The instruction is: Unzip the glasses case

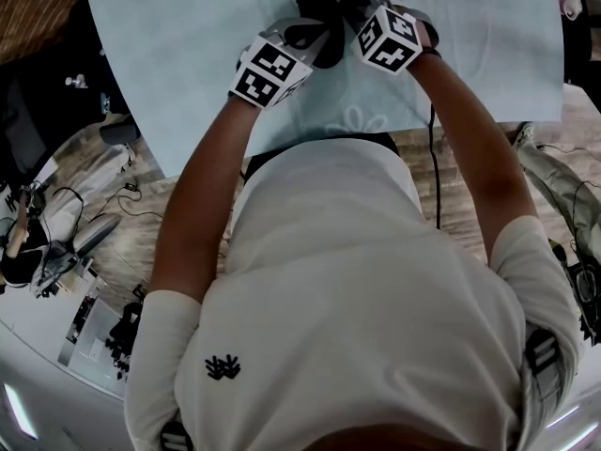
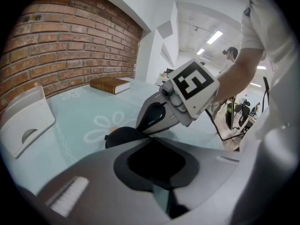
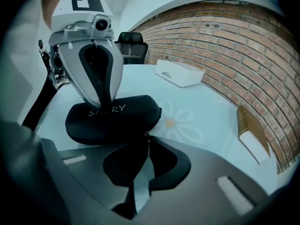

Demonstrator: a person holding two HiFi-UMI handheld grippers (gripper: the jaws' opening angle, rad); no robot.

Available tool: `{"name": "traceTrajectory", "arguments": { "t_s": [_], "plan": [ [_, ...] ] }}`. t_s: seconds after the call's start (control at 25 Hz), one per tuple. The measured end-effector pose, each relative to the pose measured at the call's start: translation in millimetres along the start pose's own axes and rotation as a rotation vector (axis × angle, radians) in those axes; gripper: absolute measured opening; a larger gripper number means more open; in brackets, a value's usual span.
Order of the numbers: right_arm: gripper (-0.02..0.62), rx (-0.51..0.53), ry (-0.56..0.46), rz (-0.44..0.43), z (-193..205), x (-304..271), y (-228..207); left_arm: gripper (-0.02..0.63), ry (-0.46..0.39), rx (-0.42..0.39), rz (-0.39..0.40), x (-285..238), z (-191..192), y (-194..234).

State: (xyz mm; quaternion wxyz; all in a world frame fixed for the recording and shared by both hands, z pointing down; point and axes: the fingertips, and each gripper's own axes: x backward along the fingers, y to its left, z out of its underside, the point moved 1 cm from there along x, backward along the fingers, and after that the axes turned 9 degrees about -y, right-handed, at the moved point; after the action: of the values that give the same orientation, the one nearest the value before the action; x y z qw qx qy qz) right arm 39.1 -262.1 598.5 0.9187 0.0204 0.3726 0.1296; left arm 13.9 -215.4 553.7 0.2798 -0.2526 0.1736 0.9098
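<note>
**benchrat:** Brick wall [image 3: 225,41] along the far side, pale flower-print cloth on the surface [image 1: 470,54], a book [image 2: 110,85] and a white box [image 3: 180,72] parked well away from the action. What we care about is the black glasses case [image 3: 112,118], lying flat on the cloth between the two grippers. So how far along are we?

**zipfan:** Barely started, we'd say. Our left gripper [image 3: 103,102] comes down from above with its jaws closed together, tips resting on the lid of the case right by the pale lettering. That reads to us as pinning it down rather than grabbing anything, though we can't rule out a pinch on the far rim. Our right gripper [image 2: 140,125] sits low at the end of the case nearest it, jaws clenched with only a sliver of cloth showing between them. In its own view there's a little metal bit at the tips that we take for the zip pull [image 3: 146,134].

**benchrat:** And the zip itself?

**zipfan:** Closed as far as we can see. The two halves sit flush all along the edge that faces the right gripper view, no gap, no lining showing. So the setup looks done — case held, pull apparently pinched — and the whole run of the zip around the rim is left. We can't see the far side of the case, so we're not swearing to that part.
</note>
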Motion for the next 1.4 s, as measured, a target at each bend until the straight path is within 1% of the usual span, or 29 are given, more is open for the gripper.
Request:
{"name": "traceTrajectory", "arguments": {
  "t_s": [0.36, 0.52, 0.84, 1.16, 1.4],
  "plan": [
    [0.011, 0.036, -0.003, -0.003, -2, -8, -11, 0.054, 0.003, 0.004, 0.007, -3, 2, -1],
    [0.011, 0.062, -0.001, -0.018, -6, -11, -16, 0.055, 0.000, 0.006, 0.011, -2, -1, 1],
    [0.012, 0.153, -0.001, -0.065, -14, -21, -19, 0.054, 0.004, 0.015, 0.030, 3, -4, 0],
    [0.012, 0.291, -0.001, -0.114, -16, -27, -24, 0.055, 0.007, 0.025, 0.034, 0, -2, 0],
    [0.014, 0.472, 0.015, -0.151, -24, -34, -24, 0.055, 0.013, 0.027, 0.038, 1, -2, 2]
  ]
}}
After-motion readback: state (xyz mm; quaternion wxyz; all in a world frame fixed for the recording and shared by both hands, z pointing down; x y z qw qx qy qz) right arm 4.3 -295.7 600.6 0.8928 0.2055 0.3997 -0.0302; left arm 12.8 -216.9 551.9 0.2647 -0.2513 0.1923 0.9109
